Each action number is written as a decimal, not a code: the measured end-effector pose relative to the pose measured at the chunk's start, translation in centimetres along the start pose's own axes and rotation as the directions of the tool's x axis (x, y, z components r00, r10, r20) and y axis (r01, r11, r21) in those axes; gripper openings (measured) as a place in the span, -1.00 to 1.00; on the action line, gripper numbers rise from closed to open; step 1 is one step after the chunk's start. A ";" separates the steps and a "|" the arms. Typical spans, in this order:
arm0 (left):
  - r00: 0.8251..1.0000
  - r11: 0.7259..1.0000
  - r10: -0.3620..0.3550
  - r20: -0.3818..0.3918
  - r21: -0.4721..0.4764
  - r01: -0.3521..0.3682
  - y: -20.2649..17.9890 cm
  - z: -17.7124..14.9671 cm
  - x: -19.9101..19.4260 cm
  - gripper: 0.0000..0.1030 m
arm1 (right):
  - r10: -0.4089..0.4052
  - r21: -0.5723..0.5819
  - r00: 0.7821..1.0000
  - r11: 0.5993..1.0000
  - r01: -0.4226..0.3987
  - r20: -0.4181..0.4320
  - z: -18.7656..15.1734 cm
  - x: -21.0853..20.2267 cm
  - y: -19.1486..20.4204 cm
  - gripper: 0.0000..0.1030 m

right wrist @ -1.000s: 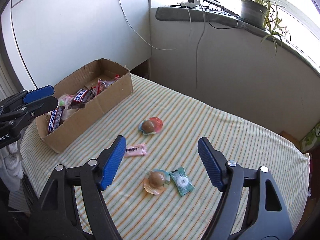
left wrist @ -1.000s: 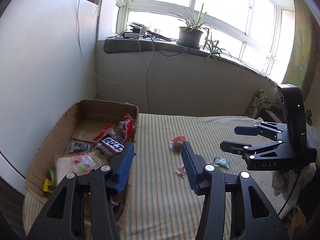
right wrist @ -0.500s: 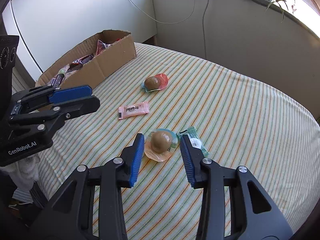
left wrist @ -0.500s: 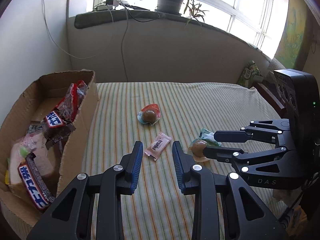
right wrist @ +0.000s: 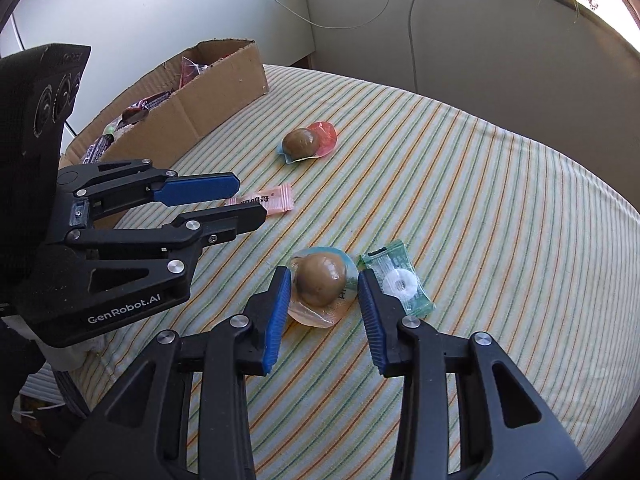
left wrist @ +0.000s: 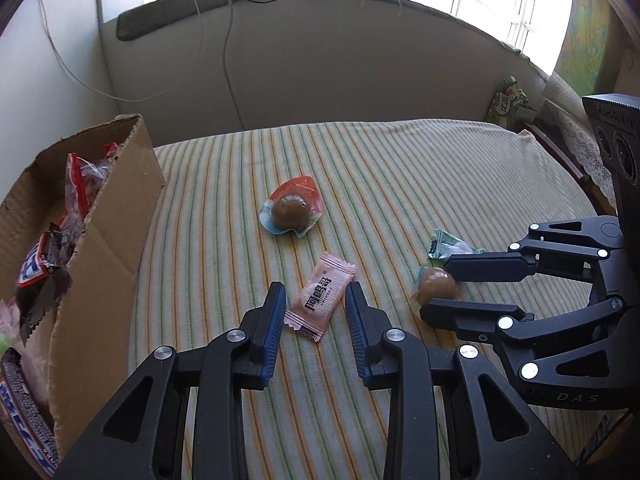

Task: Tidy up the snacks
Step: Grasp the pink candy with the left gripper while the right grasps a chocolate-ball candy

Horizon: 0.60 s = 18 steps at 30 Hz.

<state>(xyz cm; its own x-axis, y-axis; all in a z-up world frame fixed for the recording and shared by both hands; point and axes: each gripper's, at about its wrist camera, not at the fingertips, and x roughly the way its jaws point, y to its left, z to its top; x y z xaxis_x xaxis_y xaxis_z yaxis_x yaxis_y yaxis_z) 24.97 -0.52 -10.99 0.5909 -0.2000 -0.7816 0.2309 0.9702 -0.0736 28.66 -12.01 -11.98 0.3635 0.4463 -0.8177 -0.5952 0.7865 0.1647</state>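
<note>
I am bringing my left hand-held gripper down over the pink candy packet, which is lying near the middle of the striped surface. Its jaws have just been closing, yet they are standing apart on either side of the packet, not pressing it. My right hand-held gripper is straddling the wrapped brown ball snack toward the near edge; its jaws have been closing too, and the pads are sitting just beside the wrapper without clearly clamping it. The green mint packet is lying just beside my right outer finger, so I risk catching it and dragging it along. The flat pink packet may slip out or crumple if I am pinching only its edge. The cardboard box is waiting at the left edge.
</note>
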 end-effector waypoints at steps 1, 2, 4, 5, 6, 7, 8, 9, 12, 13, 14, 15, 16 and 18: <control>1.000 1.000 0.000 0.000 0.006 0.000 -0.1 0.0 0.1 -0.43 | -0.002 -0.004 1.000 1.000 0.002 0.000 0.1 0.1 0.0 -0.29; 1.000 1.000 -0.001 0.000 0.011 0.001 -0.3 0.1 0.3 -0.43 | -0.005 -0.010 1.000 1.000 0.005 -0.001 0.2 0.2 0.1 -0.29; 1.000 1.000 -0.014 -0.003 0.027 0.014 -0.5 0.0 0.3 -0.43 | -0.009 -0.018 1.000 1.000 0.009 -0.004 0.3 0.4 0.3 -0.29; 1.000 0.999 -0.012 -0.003 0.032 0.012 -0.5 -0.1 0.2 -0.43 | -0.014 -0.025 1.000 1.000 0.014 -0.005 0.4 0.4 0.4 -0.29; 1.000 0.999 -0.011 -0.004 0.033 0.011 -0.5 -0.1 0.2 -0.44 | -0.020 -0.033 1.000 0.999 0.019 -0.005 0.4 0.5 0.5 -0.29; 1.000 0.999 -0.009 -0.003 0.031 0.010 -0.4 -0.1 0.2 -0.48 | -0.027 -0.042 1.000 0.999 0.026 -0.005 0.4 0.5 0.7 -0.29; 1.000 1.000 -0.007 -0.003 0.028 0.007 -0.3 -0.2 0.1 -0.57 | -0.032 -0.050 0.999 0.998 0.032 -0.004 0.4 0.5 0.8 -0.29; 1.000 1.000 -0.002 -0.001 0.021 0.002 -0.1 -0.1 0.2 -0.63 | -0.034 -0.055 0.999 0.998 0.034 -0.003 0.3 0.5 0.9 -0.29; 1.000 1.000 -0.006 0.002 0.012 0.006 0.1 -0.1 0.1 -0.63 | -0.036 -0.059 0.999 0.998 0.036 -0.002 0.4 0.3 1.1 -0.29; 1.000 1.000 -0.001 0.003 0.014 0.001 0.1 -0.2 0.0 -0.63 | -0.042 -0.067 0.999 0.997 0.041 -0.004 0.4 0.3 1.2 -0.29; 1.000 1.000 0.003 0.005 0.015 -0.004 0.0 -0.2 0.0 -0.64 | -0.051 -0.078 0.999 0.996 0.051 -0.006 0.3 0.4 1.4 -0.29; 1.000 1.000 0.006 0.006 0.014 -0.006 0.0 -0.3 -0.1 -0.64 | -0.062 -0.092 0.998 0.994 0.061 -0.007 0.3 0.5 1.6 -0.29; 1.000 1.000 0.005 0.007 0.011 -0.005 0.2 -0.3 -0.2 -0.64 | -0.072 -0.103 0.997 0.992 0.071 -0.008 0.3 0.7 1.8 -0.29; 1.000 1.000 0.004 0.009 -0.003 -0.004 0.5 -0.4 -0.3 -0.64 | -0.081 -0.109 0.997 0.991 0.081 -0.003 0.3 0.6 2.0 -0.32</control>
<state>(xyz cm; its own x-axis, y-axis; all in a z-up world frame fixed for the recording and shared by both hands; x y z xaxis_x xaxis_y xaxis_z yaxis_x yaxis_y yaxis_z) 24.53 0.05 -11.02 0.5984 -0.1976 -0.7765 0.2268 0.9712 -0.0724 27.93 -9.99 -11.98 0.4085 0.3795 -0.8301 -0.6389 0.7684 0.0369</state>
